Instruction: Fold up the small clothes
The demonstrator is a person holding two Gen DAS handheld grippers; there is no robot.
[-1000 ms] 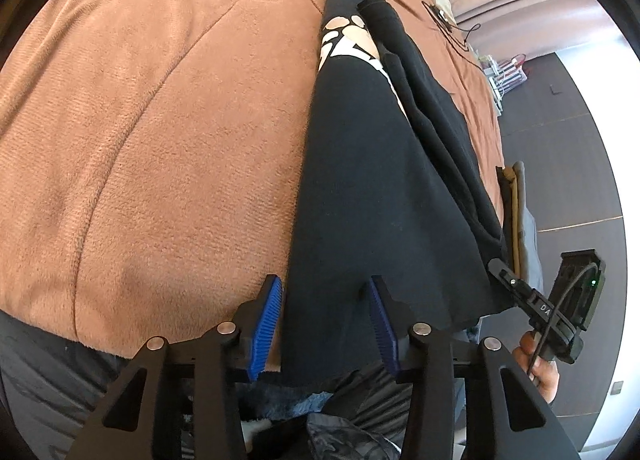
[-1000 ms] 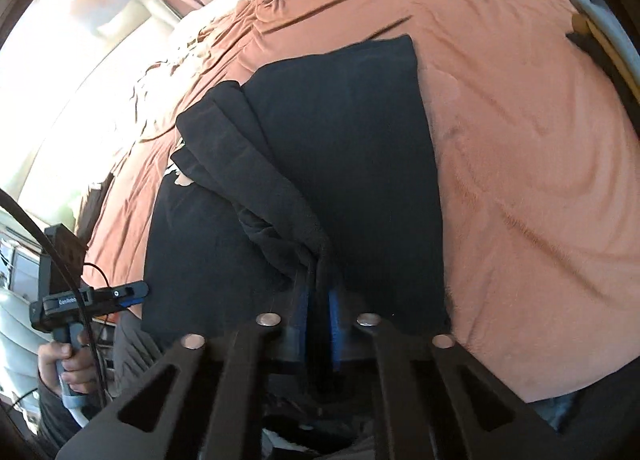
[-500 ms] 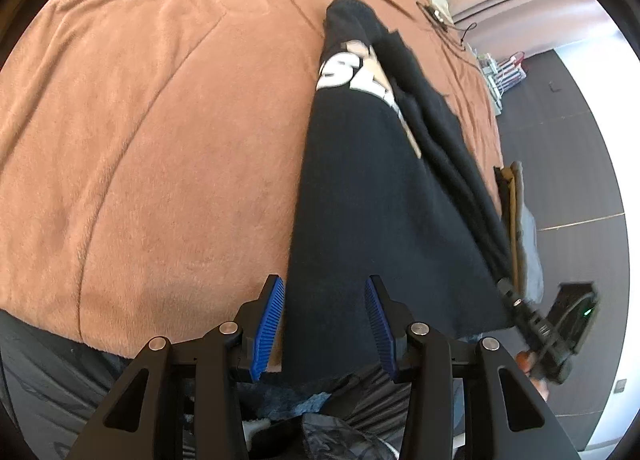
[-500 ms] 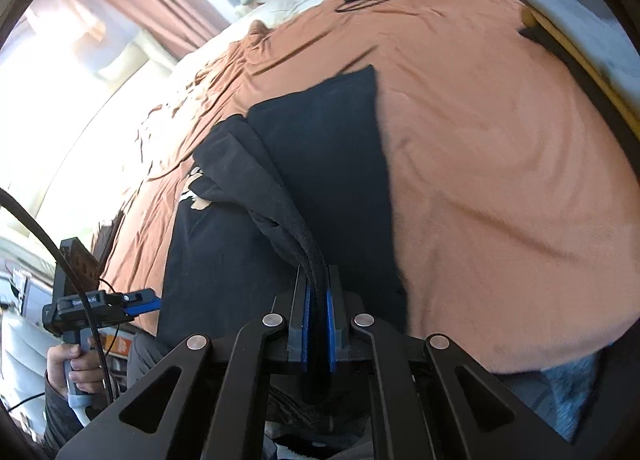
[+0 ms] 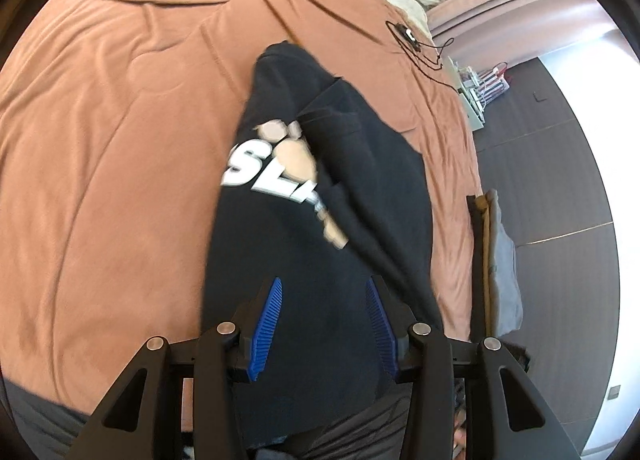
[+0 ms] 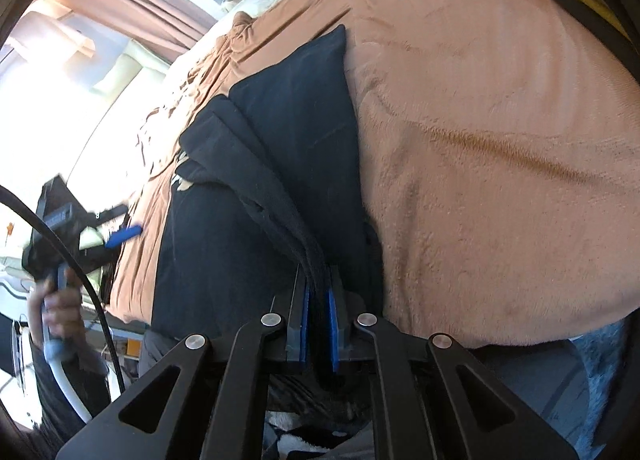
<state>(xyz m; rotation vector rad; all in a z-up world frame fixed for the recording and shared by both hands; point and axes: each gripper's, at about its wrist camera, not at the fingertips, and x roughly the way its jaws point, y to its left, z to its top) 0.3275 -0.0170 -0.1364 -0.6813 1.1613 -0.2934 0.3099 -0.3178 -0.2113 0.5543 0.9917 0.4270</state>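
Count of items in view. Black garments: 1, a black shirt point(image 5: 304, 260) with white lettering, centre of the left wrist view. Beds: 1, under one brown blanket point(image 5: 112, 147) filling the left of that frame. Tongs: 2; left tongs point(image 5: 325, 324) lower centre of its own view, right tongs point(image 6: 319, 324) lower centre of its own. Blue pads: 2 per tongs, 4 in all. Hands seen: 1, the left hand point(image 6: 56, 312) at the left edge of the right wrist view. Cables on the blanket: 1 black cable point(image 5: 420, 47), upper right. Soft toys at the top edge: number unclear.
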